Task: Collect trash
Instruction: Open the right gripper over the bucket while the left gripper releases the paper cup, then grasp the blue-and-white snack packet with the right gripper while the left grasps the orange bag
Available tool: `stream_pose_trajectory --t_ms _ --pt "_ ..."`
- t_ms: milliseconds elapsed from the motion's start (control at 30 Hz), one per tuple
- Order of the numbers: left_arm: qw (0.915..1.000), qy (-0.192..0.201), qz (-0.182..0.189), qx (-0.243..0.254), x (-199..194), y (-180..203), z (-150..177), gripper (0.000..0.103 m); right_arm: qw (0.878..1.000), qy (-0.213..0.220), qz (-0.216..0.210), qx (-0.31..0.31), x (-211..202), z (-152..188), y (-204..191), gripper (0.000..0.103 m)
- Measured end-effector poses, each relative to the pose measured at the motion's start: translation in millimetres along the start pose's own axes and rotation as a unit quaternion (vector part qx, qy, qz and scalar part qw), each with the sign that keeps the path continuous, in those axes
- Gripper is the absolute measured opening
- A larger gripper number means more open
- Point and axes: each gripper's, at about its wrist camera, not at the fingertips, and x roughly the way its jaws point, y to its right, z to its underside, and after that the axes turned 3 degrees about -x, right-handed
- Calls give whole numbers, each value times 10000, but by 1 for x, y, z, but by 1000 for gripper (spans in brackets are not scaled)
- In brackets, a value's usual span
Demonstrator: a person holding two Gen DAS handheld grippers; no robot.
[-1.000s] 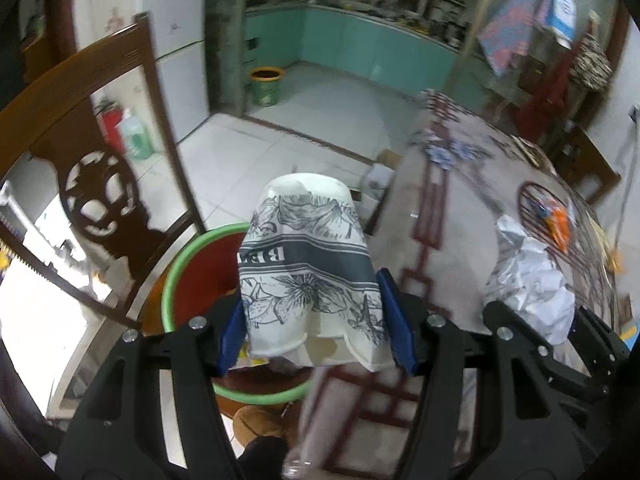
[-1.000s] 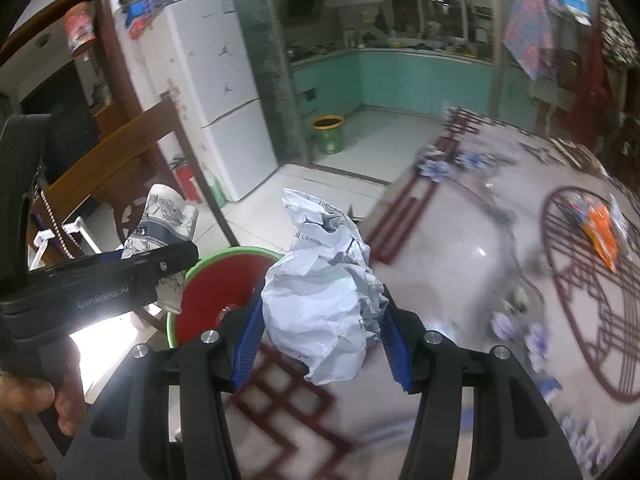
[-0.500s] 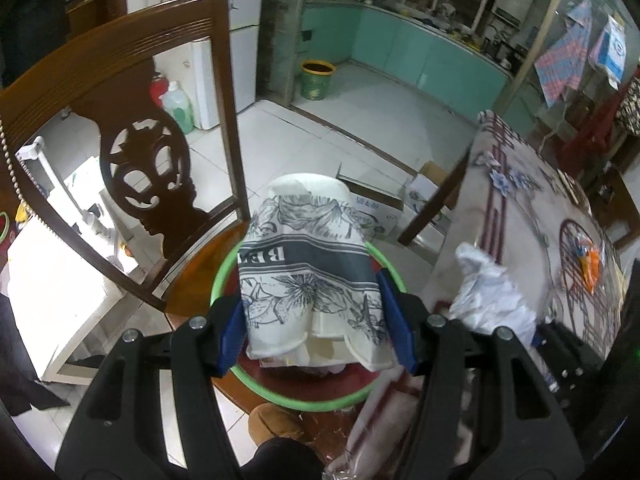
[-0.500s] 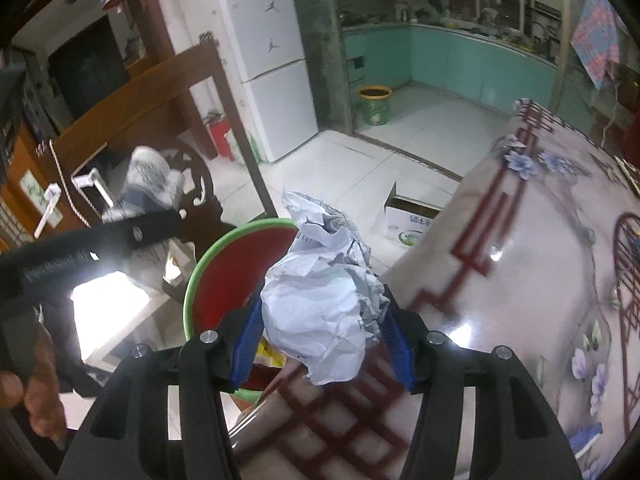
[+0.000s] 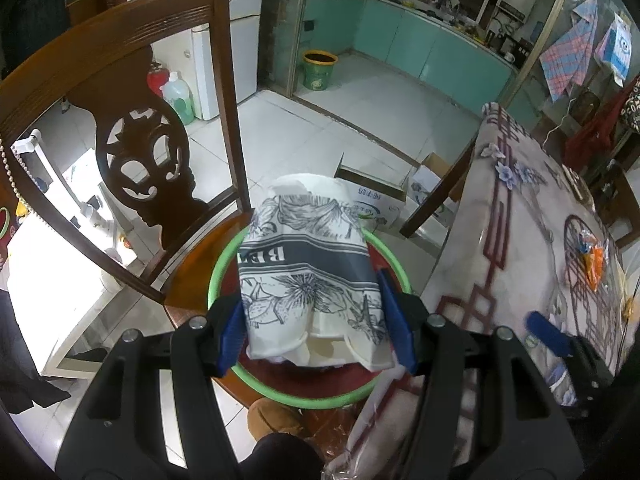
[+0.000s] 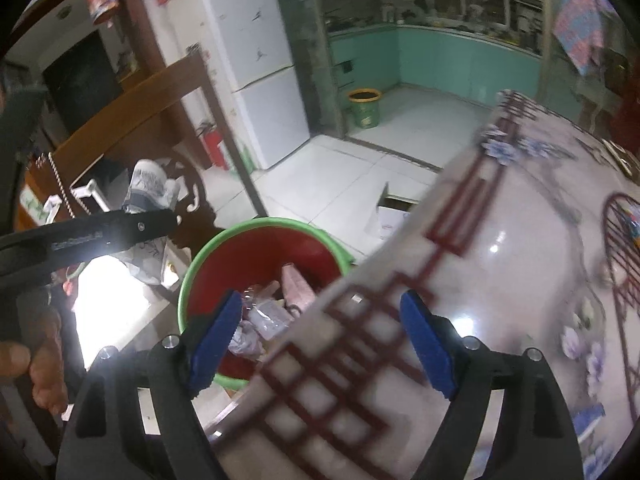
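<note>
Here the cup [image 5: 308, 264], a crumpled paper one printed with grey flowers and a dark band, sits clamped between the blue pads of the left gripper [image 5: 316, 326], held just above the bin [image 5: 390, 256]. The bin is red inside with a green rim and stands on the seat of a wooden chair [image 5: 132, 128], hard against the edge of the table [image 5: 516, 264]. In the right wrist view the bin [image 6: 192, 272] already holds wrappers and scraps of paper. The right gripper [image 6: 320, 336] hangs over the table edge [image 6: 500, 280] beside the bin, its jaws opening with nothing between them. To its left the cup [image 6: 146, 184] shows again, behind the black arm of the left gripper, with a hand [image 6: 44, 356] below at the frame edge. Beyond the chair lie a white tiled floor [image 5: 360, 120] and a cardboard box [image 5: 372, 196].
</note>
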Motion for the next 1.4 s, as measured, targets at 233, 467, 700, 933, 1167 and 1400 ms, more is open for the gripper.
stream_pose_trajectory --t_ms 233,467,700,933,1167,1400 --pt "9994 -302 -138 0 17 3 6 57 9988 170 418 170 -46 24 42 81" --pt "9983 -530 -256 -51 31 9 11 58 9954 244 832 413 -87 47 87 82" --pt "9954 -732 -485 -383 47 16 16 86 9910 223 1214 519 -126 72 126 86" --pt "9954 -742 -412 -447 41 43 20 90 9838 380 1420 1022 -154 94 169 88" --pt "9978 -510 275 -331 18 103 23 93 9732 589 1619 1522 -176 86 228 88" --pt "9942 -435 914 360 4 191 36 93 9461 849 2179 2239 -184 61 330 88"
